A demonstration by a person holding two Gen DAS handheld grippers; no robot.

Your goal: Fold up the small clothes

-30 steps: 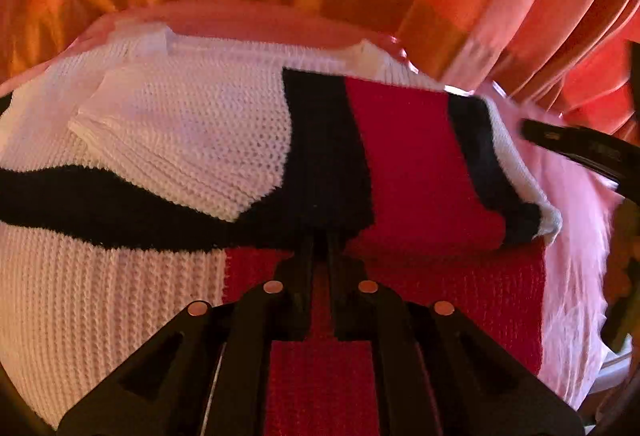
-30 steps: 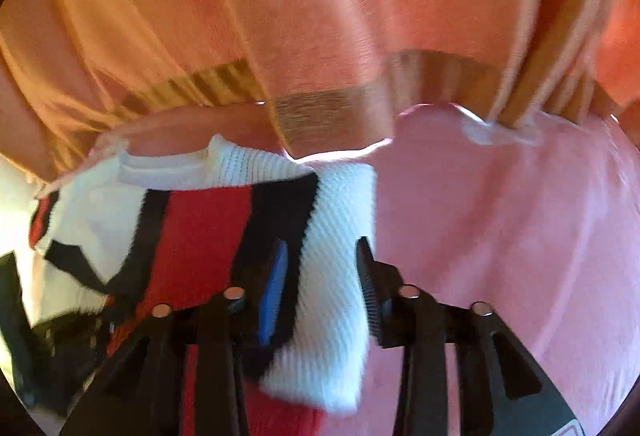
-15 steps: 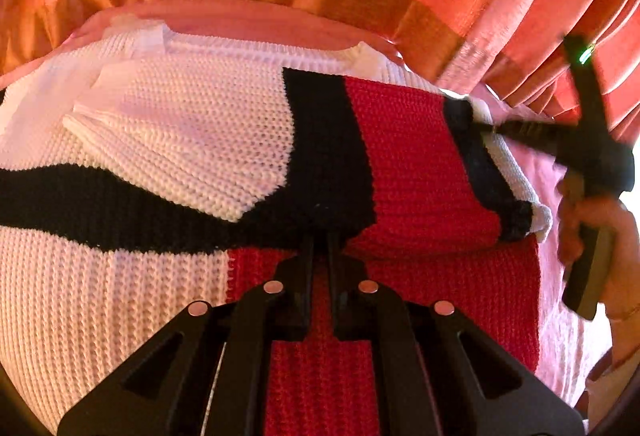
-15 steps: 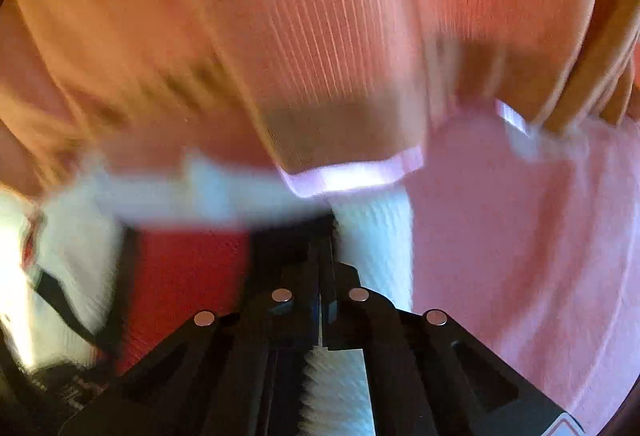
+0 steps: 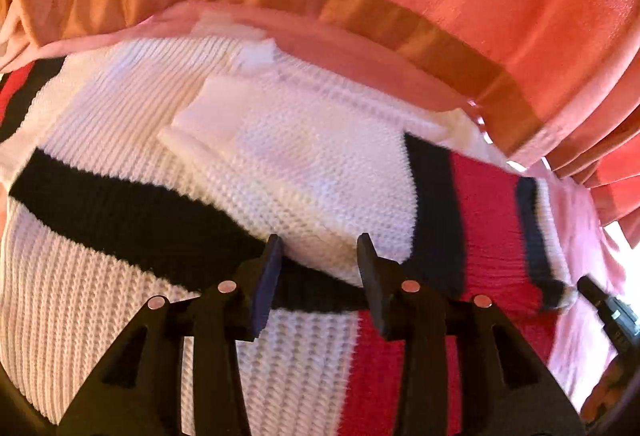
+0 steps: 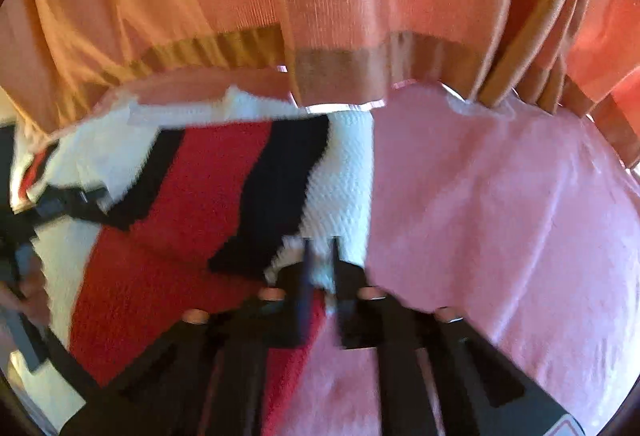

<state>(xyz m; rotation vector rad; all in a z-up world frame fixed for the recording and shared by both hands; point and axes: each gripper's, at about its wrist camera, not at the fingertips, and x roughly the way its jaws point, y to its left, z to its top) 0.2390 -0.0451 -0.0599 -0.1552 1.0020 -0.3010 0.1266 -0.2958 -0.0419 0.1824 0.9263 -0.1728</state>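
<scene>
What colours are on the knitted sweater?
White, black and red blocks on the sweater; clearest in the left wrist view.

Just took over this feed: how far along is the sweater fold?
Done: both sleeves lie folded in across the sweater. In hand: the right gripper is clamped on the sleeve cuff; the left gripper is opening, nothing pinched. Left: folding the body on the pink cloth.

left hand-held gripper (image 5: 318, 252): jaws opening, nothing pinched | right hand-held gripper (image 6: 320, 260): jaws nearly together (frame blurred), angled downward
</scene>
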